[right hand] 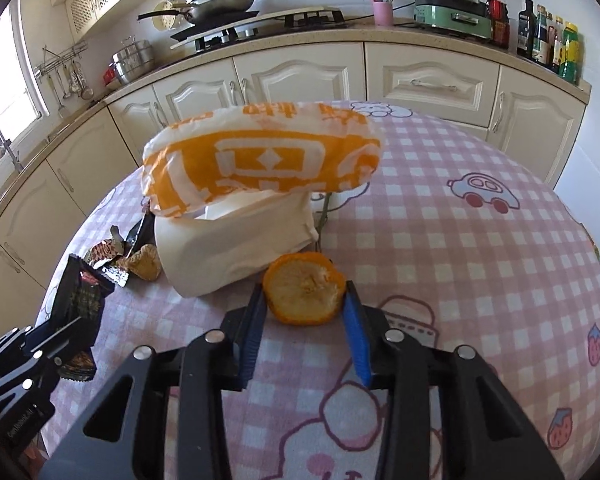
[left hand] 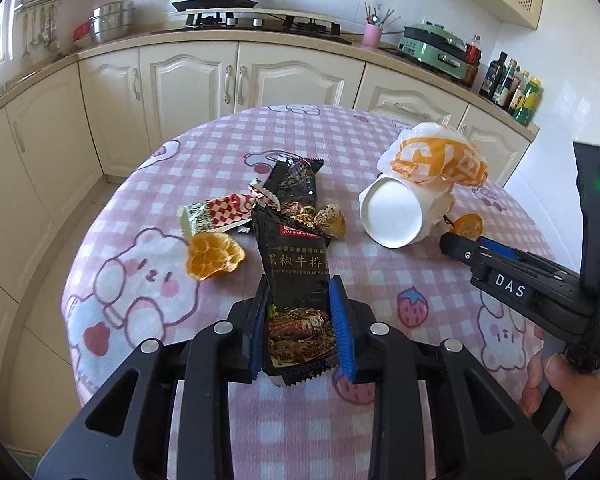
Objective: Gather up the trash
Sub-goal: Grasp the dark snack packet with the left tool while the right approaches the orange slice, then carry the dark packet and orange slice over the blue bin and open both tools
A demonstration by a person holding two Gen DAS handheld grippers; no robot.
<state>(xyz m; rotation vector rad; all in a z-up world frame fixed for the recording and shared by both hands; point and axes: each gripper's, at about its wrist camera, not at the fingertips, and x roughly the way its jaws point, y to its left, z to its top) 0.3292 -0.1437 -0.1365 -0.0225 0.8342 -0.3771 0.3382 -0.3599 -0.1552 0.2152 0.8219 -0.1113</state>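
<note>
The tabletop (left hand: 220,152), under a pink checked cloth with bears and strawberries, carries a scatter of trash. I take the tipped white paper cup (left hand: 394,214) as my mark; it lies on its side with its base showing. An orange-and-white wrapper (left hand: 436,160) rests crumpled on top of the cup. Well to the cup's left lies a long black snack wrapper (left hand: 296,264); the left gripper (left hand: 300,320) has its blue pads at either edge of the wrapper's near end, narrow and seemingly pinching it. A second black wrapper (left hand: 296,184) lies behind it, a red-checked one (left hand: 216,212) further left. A broad orange peel (left hand: 214,258) sits left of the black wrapper. Just beside the cup's right, a smaller peel (right hand: 305,294) stands between the right gripper (right hand: 305,320), whose narrowed pads touch both its sides. A nutshell (left hand: 330,220) lies just left of the cup.
</note>
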